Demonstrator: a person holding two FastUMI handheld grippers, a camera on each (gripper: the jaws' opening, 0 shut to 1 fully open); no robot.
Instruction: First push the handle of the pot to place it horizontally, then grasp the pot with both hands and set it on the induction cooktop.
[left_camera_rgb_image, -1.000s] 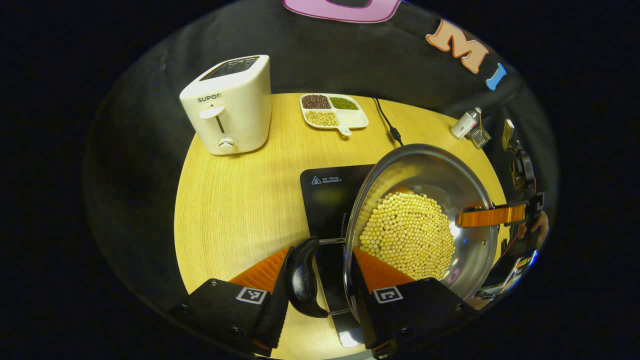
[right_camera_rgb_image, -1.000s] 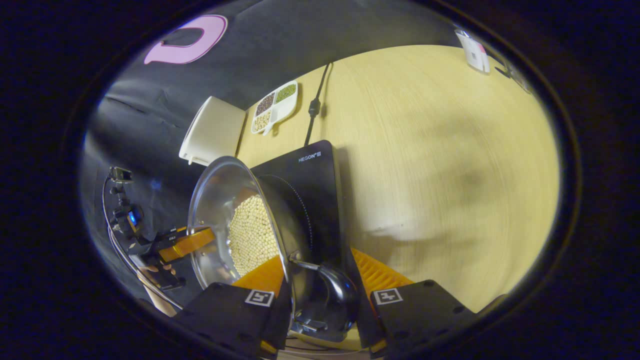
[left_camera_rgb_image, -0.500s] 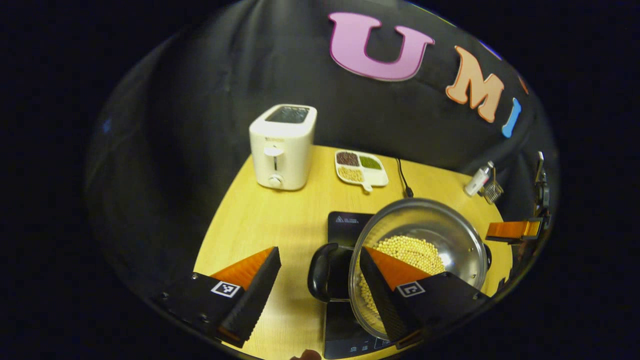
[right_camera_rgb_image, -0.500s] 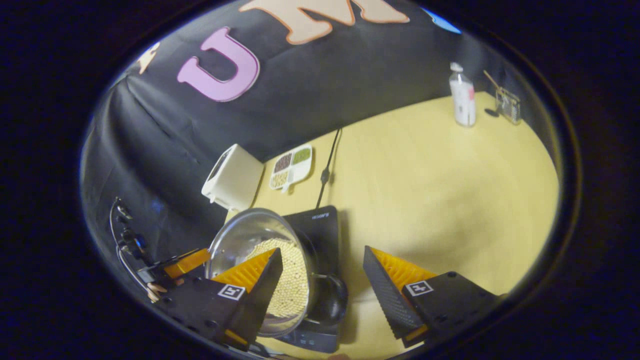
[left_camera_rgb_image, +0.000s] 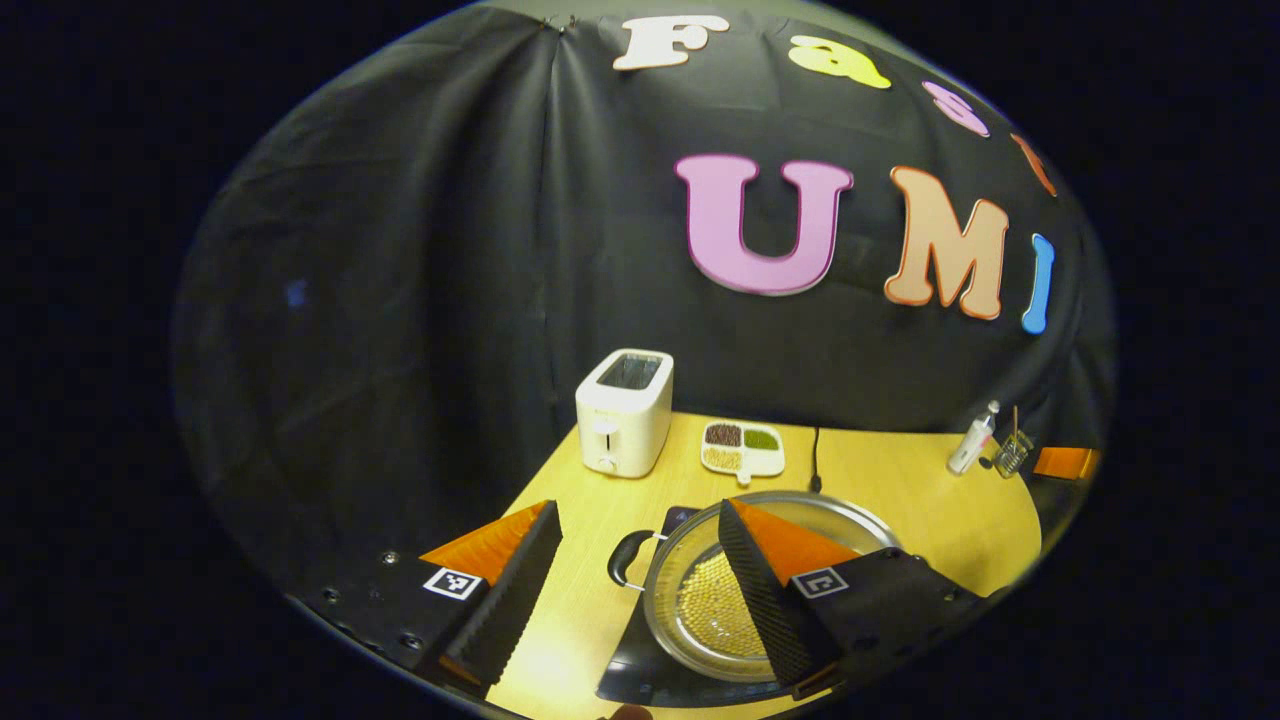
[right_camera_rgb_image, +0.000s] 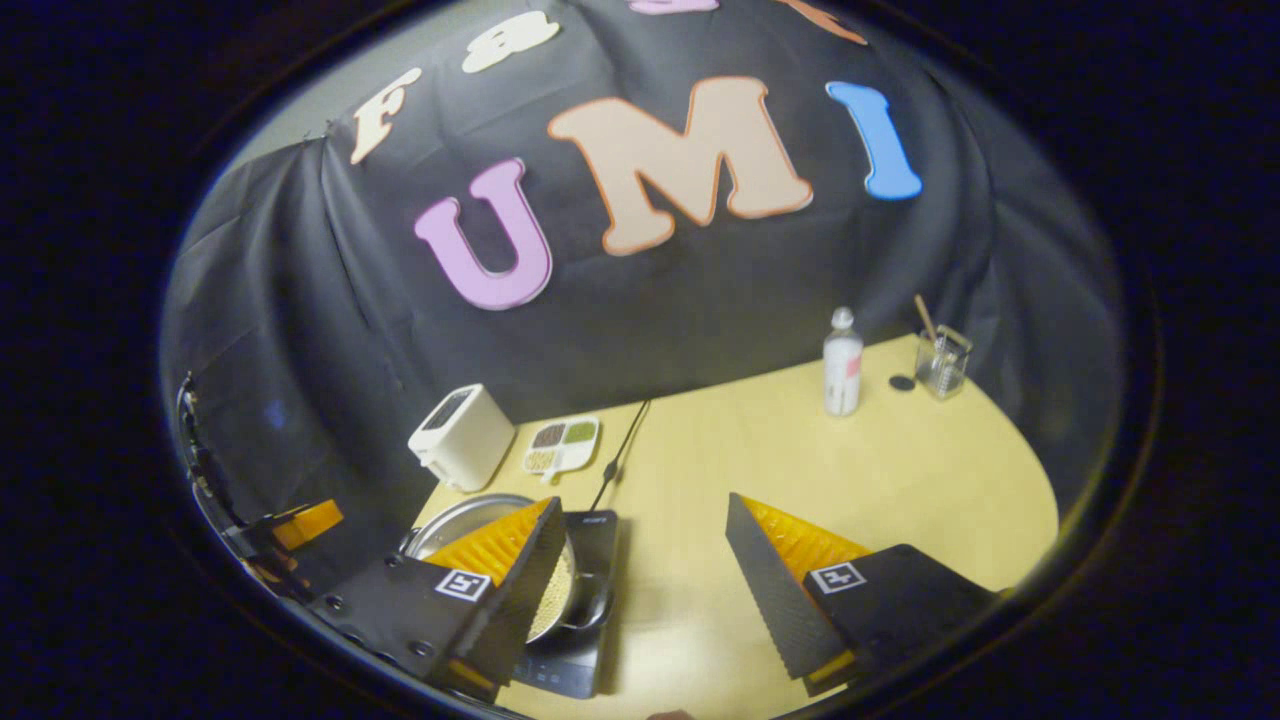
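1. We are holding the left gripper (left_camera_rgb_image: 640, 560) above the near edge of the tabletop (left_camera_rgb_image: 900, 500), its jaws spread wide and released, grasping nothing.
2. In the left gripper view, the pot (left_camera_rgb_image: 690, 610) is sitting on the induction cooktop (left_camera_rgb_image: 625, 680) at about 6 o'clock, partly hidden behind our right-hand finger.
3. The pot is holding a layer of pale yellow beans (left_camera_rgb_image: 705, 605), and its black side handle (left_camera_rgb_image: 625, 557) is sticking out toward 9 o'clock, lying level between our two fingers without touching them.
4. We are holding the right gripper (right_camera_rgb_image: 645, 560) over the tabletop (right_camera_rgb_image: 900, 480) too, its jaws likewise released and empty.
5. In the right gripper view, the pot (right_camera_rgb_image: 450, 520) is showing at about 7 o'clock, resting on the induction cooktop (right_camera_rgb_image: 590, 530), with one finger in front of it.
6. A white toaster (left_camera_rgb_image: 623, 412) is standing at the far edge of the tabletop, with a divided dish of beans (left_camera_rgb_image: 742, 447) just beside it toward 3 o'clock.
7. A black power cord (right_camera_rgb_image: 620, 450) is running from the cooktop toward the wall.
8. A small bottle (right_camera_rgb_image: 842, 362) and a glass holder (right_camera_rgb_image: 940, 362) are standing near each other at about 2 o'clock in the right gripper view, well apart from the pot.
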